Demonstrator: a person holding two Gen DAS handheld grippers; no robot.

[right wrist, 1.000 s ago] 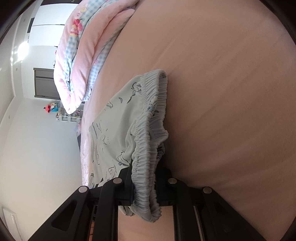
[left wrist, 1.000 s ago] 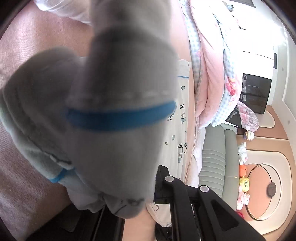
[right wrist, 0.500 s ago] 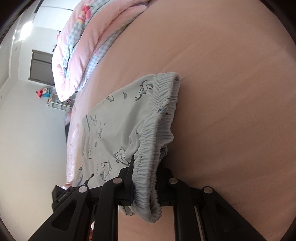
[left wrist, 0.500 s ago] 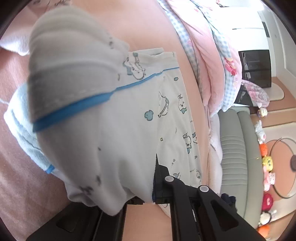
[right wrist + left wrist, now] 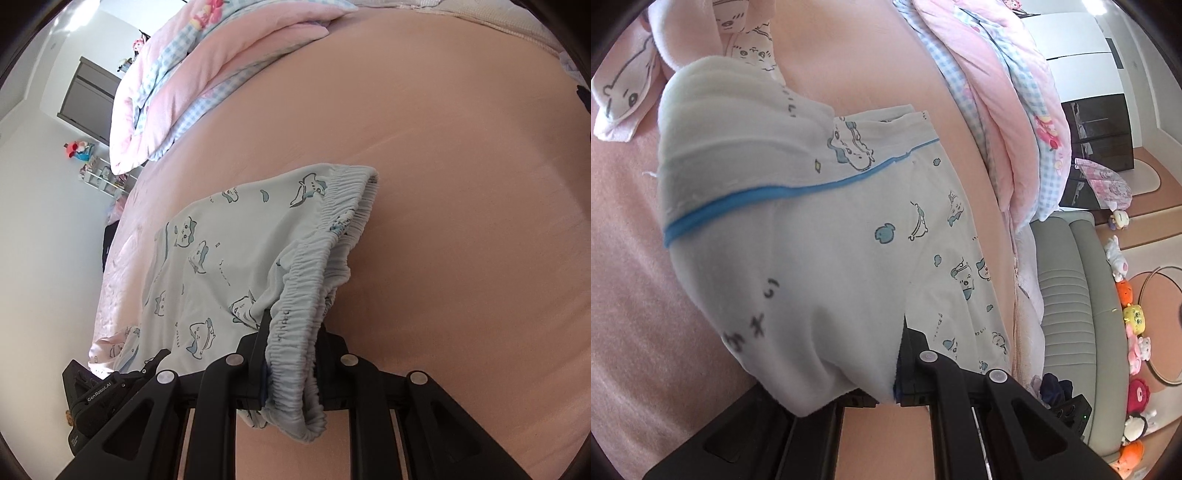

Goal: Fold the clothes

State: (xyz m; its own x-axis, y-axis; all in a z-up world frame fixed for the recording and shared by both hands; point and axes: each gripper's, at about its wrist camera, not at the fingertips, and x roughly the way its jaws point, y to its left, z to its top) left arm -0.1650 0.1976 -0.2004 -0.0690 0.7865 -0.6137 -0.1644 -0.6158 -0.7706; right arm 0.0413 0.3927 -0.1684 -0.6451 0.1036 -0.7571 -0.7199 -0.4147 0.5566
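Pale blue printed shorts [image 5: 820,236] with a blue trim line lie stretched over the pink bed sheet [image 5: 628,258]. My left gripper [image 5: 882,373] is shut on the hem end of the shorts, which bunches over the left finger. In the right wrist view the shorts [image 5: 221,266] spread away to the left. My right gripper [image 5: 291,354] is shut on their gathered elastic waistband [image 5: 325,266]. The left gripper body shows at the lower left of the right wrist view [image 5: 99,398].
A rolled pink and blue checked quilt [image 5: 1008,92] lies along the far side of the bed, also in the right wrist view [image 5: 192,70]. A pink printed garment [image 5: 635,74] lies at the upper left. A grey sofa [image 5: 1067,295] and plush toys [image 5: 1134,325] stand beyond the bed edge.
My left gripper has pulled back and lowered the shorts' hem, so the cloth now spreads flatter. The right gripper keeps its hold on the waistband and has tilted, showing more sheet.
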